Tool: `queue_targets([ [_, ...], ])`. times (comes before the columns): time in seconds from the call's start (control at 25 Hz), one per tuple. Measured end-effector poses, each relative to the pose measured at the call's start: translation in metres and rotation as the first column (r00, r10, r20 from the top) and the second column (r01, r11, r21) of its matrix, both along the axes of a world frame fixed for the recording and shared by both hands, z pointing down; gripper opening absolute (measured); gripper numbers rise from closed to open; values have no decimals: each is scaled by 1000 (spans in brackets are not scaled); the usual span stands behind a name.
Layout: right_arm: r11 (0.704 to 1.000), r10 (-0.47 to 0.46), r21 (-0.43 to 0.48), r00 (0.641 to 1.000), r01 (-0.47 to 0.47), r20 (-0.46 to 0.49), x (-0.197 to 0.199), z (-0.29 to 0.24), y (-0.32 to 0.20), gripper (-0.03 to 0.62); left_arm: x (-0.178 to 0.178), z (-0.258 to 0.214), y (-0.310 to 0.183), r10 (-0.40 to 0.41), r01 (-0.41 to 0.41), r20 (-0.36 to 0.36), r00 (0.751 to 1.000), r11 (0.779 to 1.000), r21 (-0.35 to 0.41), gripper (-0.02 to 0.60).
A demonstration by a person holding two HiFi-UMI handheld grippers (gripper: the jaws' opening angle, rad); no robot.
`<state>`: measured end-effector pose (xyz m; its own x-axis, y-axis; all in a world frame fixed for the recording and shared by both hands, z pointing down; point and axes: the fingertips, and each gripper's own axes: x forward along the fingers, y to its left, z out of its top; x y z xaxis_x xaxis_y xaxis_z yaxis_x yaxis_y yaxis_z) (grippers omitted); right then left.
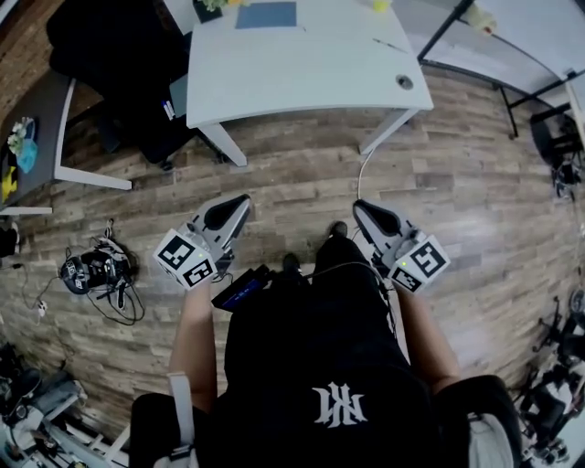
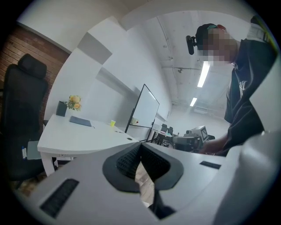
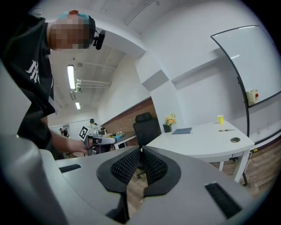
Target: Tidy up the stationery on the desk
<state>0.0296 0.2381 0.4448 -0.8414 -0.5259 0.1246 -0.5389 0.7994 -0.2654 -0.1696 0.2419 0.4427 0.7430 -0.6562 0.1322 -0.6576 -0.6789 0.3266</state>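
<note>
Stationery (image 1: pixel 267 15) lies on the desk (image 1: pixel 302 82) at top centre, well apart from our left gripper (image 1: pixel 239 203) and right gripper (image 1: pixel 363 208), both pressed together empty; we judge tidying not begun, so approaching comes next.

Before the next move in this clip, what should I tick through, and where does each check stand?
1. Left claw carries nothing: ok, shut and empty.
2. Right claw carries nothing: ok, shut and empty.
3. Claws opened for a grasp: not ok, both are shut.
4. Desk within reach: not ok, both claws hang over the floor, short of it.
5. Stationery in sight: ok, a notebook and a pen lie on the desk.
</note>
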Motion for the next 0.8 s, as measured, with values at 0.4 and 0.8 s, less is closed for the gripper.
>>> queue_targets([
  [0.4,997,-82,9,996,82,43,16,7,-142,44,13,11,-109,-92,94,49,995,995,-43,3],
  [0.8,974,-224,39,972,222,68,43,-18,-257,44,49,-9,-205,-198,204,85,976,976,-73,3],
])
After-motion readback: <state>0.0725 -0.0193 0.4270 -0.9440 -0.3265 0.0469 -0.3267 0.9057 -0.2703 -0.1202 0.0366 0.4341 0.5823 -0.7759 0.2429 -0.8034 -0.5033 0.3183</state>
